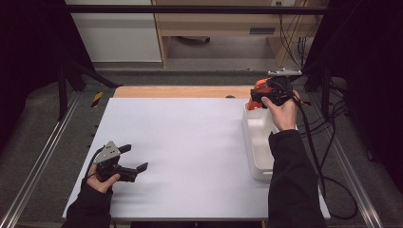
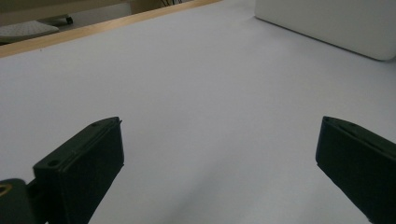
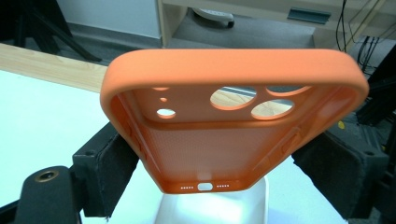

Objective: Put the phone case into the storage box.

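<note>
Clamping an orange phone case (image 3: pixel 233 126) by its two long sides, the right gripper (image 1: pixel 260 97) holds it above the far end of the white tray (image 1: pixel 259 137) by the worktop's (image 1: pixel 190 142) right edge. The left gripper (image 1: pixel 130 161) rests near the front left corner, jaws wide apart around nothing.

Phone case (image 3: pixel 233 126) above tray (image 1: pixel 259 142), table's right.

Overhead view; two close tool-mounted views

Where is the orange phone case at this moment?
The orange phone case is clamped in the right tongs, at the far right of the table in the high view, just above the far end of the white tray.
</note>
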### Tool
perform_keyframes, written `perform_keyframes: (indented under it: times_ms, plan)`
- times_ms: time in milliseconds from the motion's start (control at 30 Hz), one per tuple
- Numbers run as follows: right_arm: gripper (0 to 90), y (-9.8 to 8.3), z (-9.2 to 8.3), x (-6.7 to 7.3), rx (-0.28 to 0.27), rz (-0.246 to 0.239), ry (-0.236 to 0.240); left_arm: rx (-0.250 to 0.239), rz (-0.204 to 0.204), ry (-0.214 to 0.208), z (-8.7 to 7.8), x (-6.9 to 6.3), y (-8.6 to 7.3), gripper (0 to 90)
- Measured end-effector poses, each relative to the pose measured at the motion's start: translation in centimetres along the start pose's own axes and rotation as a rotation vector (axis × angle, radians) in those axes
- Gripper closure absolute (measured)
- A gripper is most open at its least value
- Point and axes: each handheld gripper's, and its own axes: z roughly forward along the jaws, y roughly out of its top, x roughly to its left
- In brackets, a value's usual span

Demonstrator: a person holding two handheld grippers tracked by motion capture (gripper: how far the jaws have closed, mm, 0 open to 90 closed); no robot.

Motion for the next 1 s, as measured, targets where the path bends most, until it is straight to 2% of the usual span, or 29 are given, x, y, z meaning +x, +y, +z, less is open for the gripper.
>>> perform_keyframes:
  times_ms: [467, 1000]
  plan:
    - [15.8, -0.4, 2.0, 0.2, 0.048, 0.018, -0.055, 0.0, 0.004, -0.002, 0.1, 0.0, 0.0, 0.5]
    - [15.7, -1.0, 3.7, 0.1, 0.091, 0.066, -0.083, 0.006, 0.01, -0.005, 0.2, -0.1, 0.0, 0.5]
